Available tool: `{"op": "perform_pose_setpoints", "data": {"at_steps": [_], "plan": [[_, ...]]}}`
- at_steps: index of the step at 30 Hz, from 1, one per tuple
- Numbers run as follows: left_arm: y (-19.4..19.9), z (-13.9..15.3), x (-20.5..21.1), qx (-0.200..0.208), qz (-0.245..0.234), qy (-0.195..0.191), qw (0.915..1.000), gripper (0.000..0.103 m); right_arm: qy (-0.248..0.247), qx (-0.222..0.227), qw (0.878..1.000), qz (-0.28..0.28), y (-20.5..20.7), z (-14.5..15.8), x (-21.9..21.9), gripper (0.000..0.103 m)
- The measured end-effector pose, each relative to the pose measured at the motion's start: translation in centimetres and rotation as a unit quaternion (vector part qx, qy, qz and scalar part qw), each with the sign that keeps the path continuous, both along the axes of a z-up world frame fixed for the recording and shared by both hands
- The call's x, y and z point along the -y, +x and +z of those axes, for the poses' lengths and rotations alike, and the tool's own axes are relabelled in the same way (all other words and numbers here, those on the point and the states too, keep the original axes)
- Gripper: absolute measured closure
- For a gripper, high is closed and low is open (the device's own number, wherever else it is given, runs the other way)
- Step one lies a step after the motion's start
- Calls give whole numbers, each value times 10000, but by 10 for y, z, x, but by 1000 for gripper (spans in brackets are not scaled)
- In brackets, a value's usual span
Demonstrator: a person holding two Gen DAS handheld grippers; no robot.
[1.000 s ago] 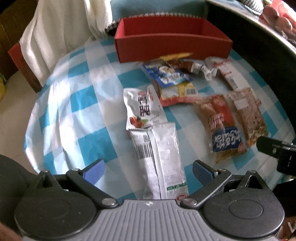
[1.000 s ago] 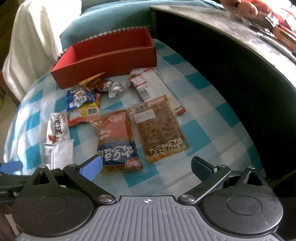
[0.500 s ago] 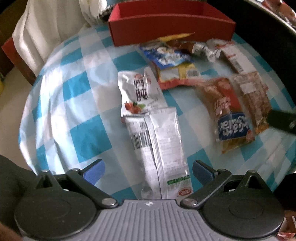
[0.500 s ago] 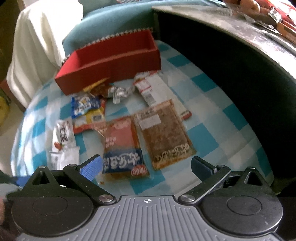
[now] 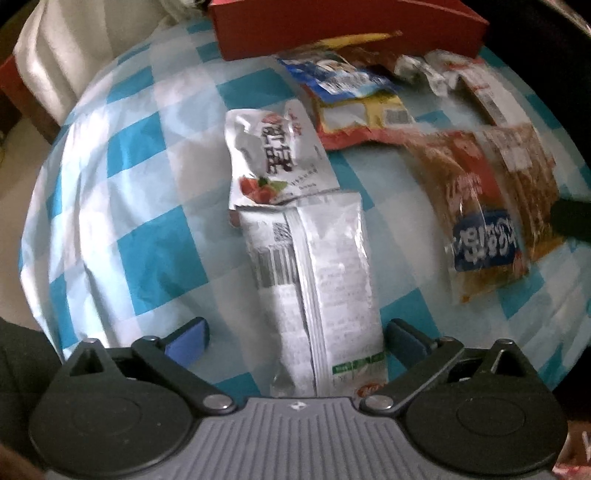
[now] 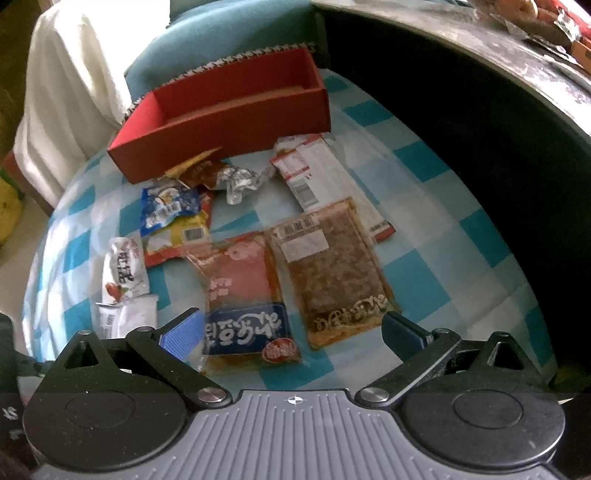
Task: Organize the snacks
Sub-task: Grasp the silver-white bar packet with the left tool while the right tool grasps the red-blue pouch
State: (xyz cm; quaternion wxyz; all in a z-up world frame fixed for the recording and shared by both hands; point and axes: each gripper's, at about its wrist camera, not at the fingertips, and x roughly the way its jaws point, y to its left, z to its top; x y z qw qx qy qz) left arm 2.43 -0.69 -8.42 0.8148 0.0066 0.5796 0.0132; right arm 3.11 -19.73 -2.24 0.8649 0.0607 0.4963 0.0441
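Note:
Several snack packets lie on a blue-and-white checked cloth in front of an empty red box (image 6: 236, 107). My left gripper (image 5: 295, 338) is open, its fingers on either side of the near end of a long white packet (image 5: 314, 280); a smaller white packet (image 5: 273, 158) lies just beyond it. My right gripper (image 6: 293, 330) is open, low over a red-and-blue packet (image 6: 243, 295) and a brown packet (image 6: 332, 273). The red box also shows in the left wrist view (image 5: 347, 26).
Blue, yellow and foil packets (image 6: 173, 210) and a red-and-white packet (image 6: 314, 177) lie near the box. A dark curved table edge (image 6: 480, 92) rises on the right. White fabric (image 6: 66, 92) hangs at the left. The cloth drops off at the left edge.
My left gripper has moved forward and down so the long white packet now lies between its open fingers. My right gripper has drawn back slightly and stays open.

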Motion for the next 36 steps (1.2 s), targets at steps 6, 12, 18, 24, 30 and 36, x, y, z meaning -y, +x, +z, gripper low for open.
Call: {"op": "perform_pose_setpoints", "data": {"at_steps": [6,12,18,24,30,36], "plan": [[0,12,-15,194,67,-80,9998,48,-188,-29,9996,228,0,-5,-9,1],[4,15,-27,223,104,-397,9989,48,-673,-47,9953,697,26,-13,-35,1],[6,14,-37,103,227,-686,9973,28,-518,-571,9926,942,56,-39,-47,0],[4,13,-35,104,173,-646,9977,22,-1239,-500,9806,1432,70,-50,-70,0],[2,3,-21,149,-107,-222,9996,8,-1312,-535,9736,1792,72,-50,-68,0],[0,2,-15,169,-156,34,9997,12,-1593,-171,9572,2412,59,-51,-79,10]]}}
